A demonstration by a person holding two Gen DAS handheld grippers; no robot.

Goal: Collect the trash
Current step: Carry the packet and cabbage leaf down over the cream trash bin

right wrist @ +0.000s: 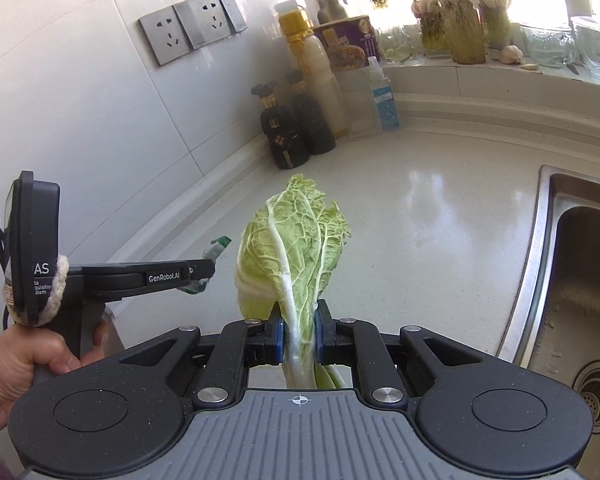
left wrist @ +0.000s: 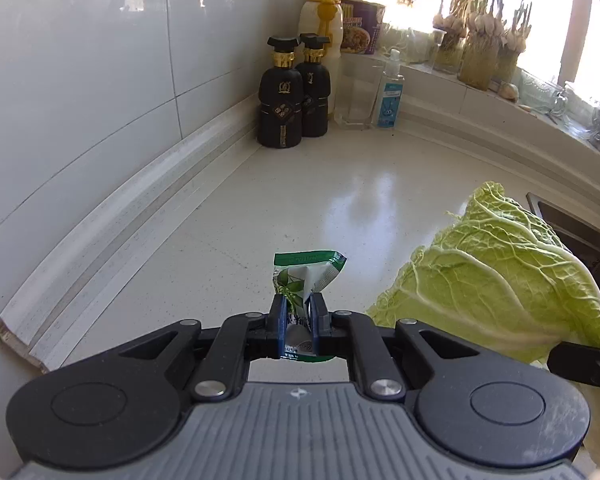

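Wrapper and cabbage leaf between tool pads

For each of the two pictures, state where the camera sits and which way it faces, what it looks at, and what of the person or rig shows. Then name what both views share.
Left wrist: sits on the left gripper, facing along its fingers toward the tiled corner; sees the green wrapper it holds.
Right wrist: sits on the right gripper, facing the same corner; sees the cabbage leaf it holds, the sink, the left gripper and the person's hand.
Shared: wrapper, cabbage leaf, two black bottles, countertop.
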